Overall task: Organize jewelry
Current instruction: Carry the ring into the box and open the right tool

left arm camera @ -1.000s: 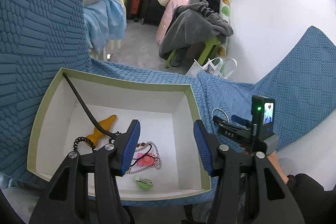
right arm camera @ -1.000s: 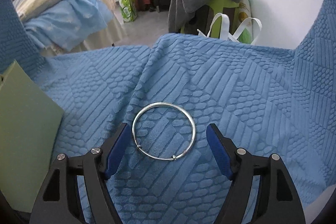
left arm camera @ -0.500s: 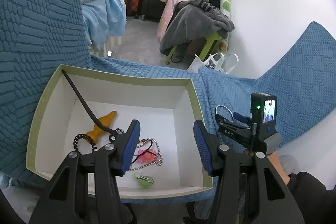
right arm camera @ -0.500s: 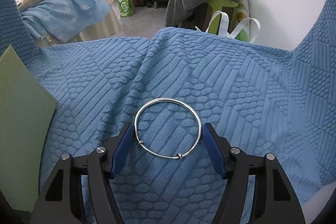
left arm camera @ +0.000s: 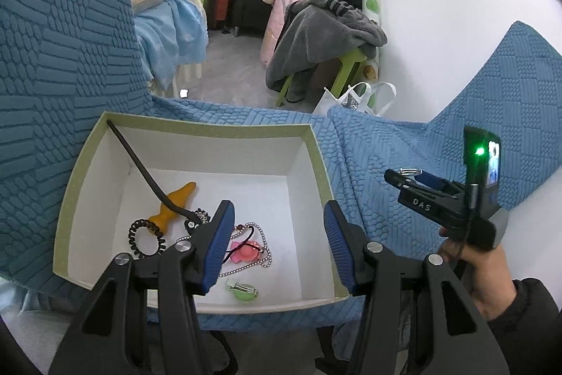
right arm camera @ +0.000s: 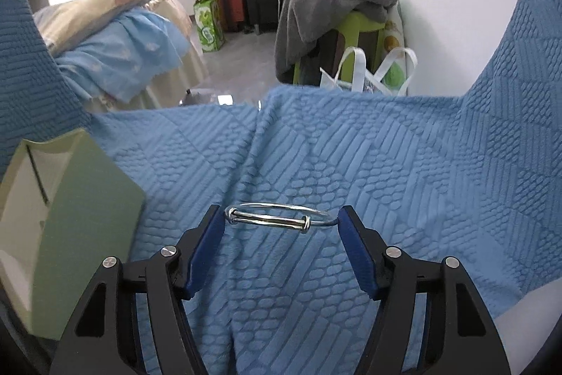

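My right gripper (right arm camera: pixel 281 220) is shut on a silver bangle (right arm camera: pixel 270 218), held level between its blue pads and lifted above the blue bedspread (right arm camera: pixel 368 164). In the left wrist view the right gripper (left arm camera: pixel 407 178) holds the bangle (left arm camera: pixel 409 170) to the right of the green box (left arm camera: pixel 318 160). My left gripper (left arm camera: pixel 277 227) is open and empty above the box. Inside the box lie a beaded chain with a pink pendant (left arm camera: pixel 246 250), a black coil hair tie (left arm camera: pixel 145 238), an orange piece (left arm camera: pixel 172 202) and a green clip (left arm camera: pixel 242 290).
The box's green wall (right arm camera: pixel 80 217) stands at the left in the right wrist view. Beyond the bed's edge are a white tote bag (right arm camera: pixel 365 72), a green stool with grey clothes (right arm camera: pixel 337 2), suitcases and another bed (right arm camera: pixel 112 34).
My right gripper closed on the bangle and lifted it off the bedspread, so it now appears edge-on. My left gripper stayed open over the box.
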Demonstrator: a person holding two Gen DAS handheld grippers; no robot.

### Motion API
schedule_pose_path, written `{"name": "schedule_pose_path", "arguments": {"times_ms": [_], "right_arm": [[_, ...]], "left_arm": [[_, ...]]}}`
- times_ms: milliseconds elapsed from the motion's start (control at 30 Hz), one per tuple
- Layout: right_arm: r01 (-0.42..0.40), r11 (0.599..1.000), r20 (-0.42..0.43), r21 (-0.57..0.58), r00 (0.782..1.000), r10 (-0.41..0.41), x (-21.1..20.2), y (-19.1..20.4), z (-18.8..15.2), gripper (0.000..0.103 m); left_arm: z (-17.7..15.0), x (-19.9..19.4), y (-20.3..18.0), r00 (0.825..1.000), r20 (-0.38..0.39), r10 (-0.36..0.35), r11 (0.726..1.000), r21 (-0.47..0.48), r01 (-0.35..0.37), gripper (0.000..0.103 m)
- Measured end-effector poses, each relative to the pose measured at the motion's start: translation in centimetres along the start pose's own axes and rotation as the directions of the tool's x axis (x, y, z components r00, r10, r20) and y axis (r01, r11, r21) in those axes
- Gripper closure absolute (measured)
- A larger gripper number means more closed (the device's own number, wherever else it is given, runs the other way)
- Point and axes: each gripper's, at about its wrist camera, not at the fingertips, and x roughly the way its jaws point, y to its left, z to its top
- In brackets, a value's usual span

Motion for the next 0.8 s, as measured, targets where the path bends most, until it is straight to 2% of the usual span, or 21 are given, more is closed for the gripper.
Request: {"name": "schedule_pose_path", "arguments": {"times_ms": [333,567,800], "right_arm": [[-0.063,0.997,0.091,-0.032,0.994,0.066,-6.6,3.0,2.7,0.039],[-0.120,0.989,0.178,-0.087,0.975,0.134,-12.2,6.2,5.5,0.039],[-0.187,0.973,0.205,-0.132,0.956,0.211,-15.3,9.7,6.6,0.039]], "left_arm": [[1.3,-3.3,-0.7,1.000,0.028,-0.011,1.000,0.018,0.011,0.049],[2.7,-6.0,-0.2,0.999,0.055,0.000,1.000,0.026,-0.001,0.049],[4.0,-8.8,1.4,0.995,0.091,0.031,0.999,0.020,-0.033,0.049]]}}
